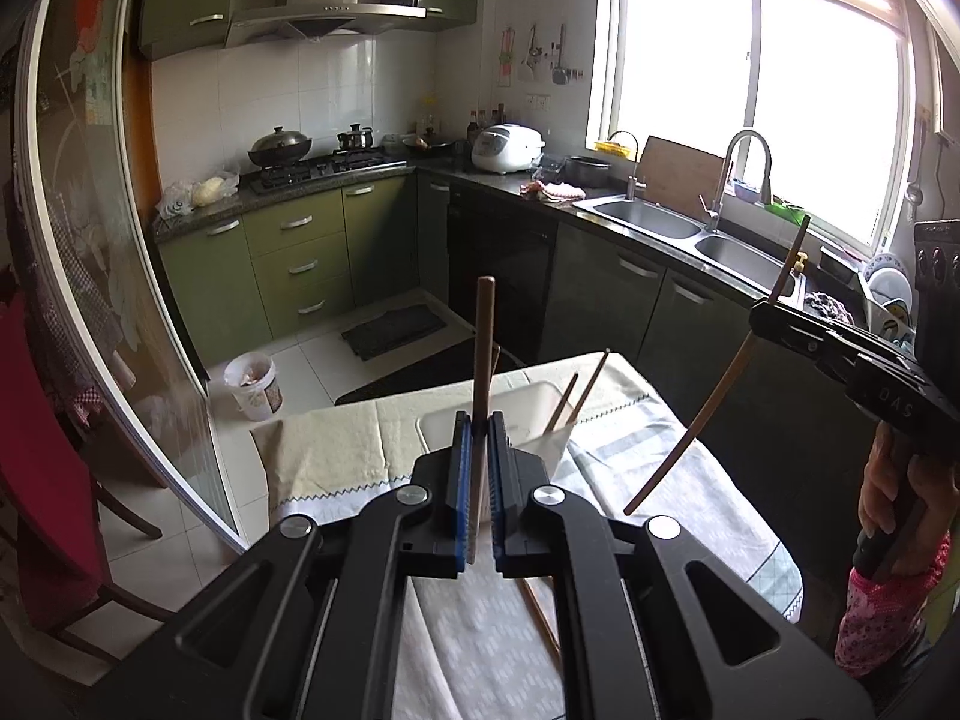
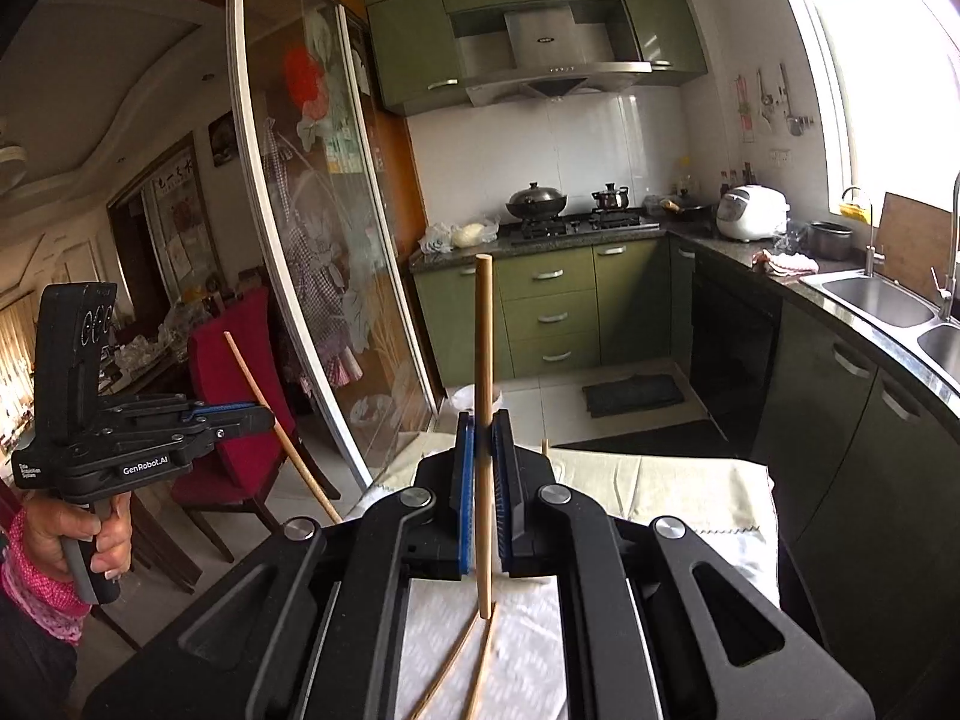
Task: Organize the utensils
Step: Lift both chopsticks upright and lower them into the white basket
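My left gripper [image 1: 478, 426] is shut on a brown chopstick [image 1: 483, 348] held upright above a white container [image 1: 528, 405] with two chopsticks [image 1: 585, 387] leaning in it. My right gripper [image 2: 483, 429] is shut on a light wooden chopstick [image 2: 483, 360], also upright. In the left wrist view the right gripper [image 1: 765, 306] is at the right, its chopstick [image 1: 714, 408] slanting down. In the right wrist view the left gripper [image 2: 264, 417] is at the left with its chopstick [image 2: 282, 432]. Loose chopsticks [image 2: 462, 672] lie on the cloth below.
The small table is covered by a pale cloth [image 1: 336, 450]. A red chair [image 2: 240, 396] and a glass sliding door [image 2: 312, 276] stand at the left. Green kitchen cabinets [image 1: 300, 258], a sink [image 1: 654, 219] and a white bucket [image 1: 252, 387] on the floor lie beyond.
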Available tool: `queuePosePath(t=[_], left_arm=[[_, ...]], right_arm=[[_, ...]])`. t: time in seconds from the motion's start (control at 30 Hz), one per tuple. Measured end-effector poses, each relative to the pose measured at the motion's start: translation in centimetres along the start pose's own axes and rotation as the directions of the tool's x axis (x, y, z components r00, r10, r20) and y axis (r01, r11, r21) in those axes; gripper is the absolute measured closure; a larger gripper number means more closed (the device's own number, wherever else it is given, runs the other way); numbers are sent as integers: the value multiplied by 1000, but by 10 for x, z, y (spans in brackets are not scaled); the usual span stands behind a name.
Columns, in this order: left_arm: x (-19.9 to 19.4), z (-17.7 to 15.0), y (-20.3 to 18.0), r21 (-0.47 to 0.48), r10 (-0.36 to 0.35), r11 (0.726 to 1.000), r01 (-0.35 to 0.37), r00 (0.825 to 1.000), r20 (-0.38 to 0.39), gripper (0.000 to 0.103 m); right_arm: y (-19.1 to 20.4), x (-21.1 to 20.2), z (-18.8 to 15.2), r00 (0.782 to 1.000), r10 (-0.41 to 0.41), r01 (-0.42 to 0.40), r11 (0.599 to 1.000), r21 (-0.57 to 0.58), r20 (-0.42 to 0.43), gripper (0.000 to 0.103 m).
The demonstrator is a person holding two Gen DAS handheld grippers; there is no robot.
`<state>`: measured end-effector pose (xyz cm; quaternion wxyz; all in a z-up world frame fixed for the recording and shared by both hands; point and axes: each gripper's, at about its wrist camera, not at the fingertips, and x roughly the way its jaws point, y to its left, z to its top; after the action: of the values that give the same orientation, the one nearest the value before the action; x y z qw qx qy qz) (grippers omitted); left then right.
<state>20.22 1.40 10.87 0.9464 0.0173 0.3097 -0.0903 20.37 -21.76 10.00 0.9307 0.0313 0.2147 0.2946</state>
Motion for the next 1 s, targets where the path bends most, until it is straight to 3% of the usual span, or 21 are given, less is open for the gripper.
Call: queuePosePath(t=[0.27,0.6,0.77,1.0], left_arm=[[21,41,11,-12,34,999,-34,999,41,98],[50,63,27,-32,30,999,-28,997,70,98],[67,62,22,-24,34,999,-32,997,67,98],[100,37,16,-22,28,999,-28,1000,-7,97]], right_arm=[[-12,27,35,994,-36,35,999,10,107,96],[-26,66,39,985,-48,48,999,5,165,96],[-27,82,30,984,-58,61,998,-9,170,96],[-20,87,15,975,-83,94,995,-44,208,96]])
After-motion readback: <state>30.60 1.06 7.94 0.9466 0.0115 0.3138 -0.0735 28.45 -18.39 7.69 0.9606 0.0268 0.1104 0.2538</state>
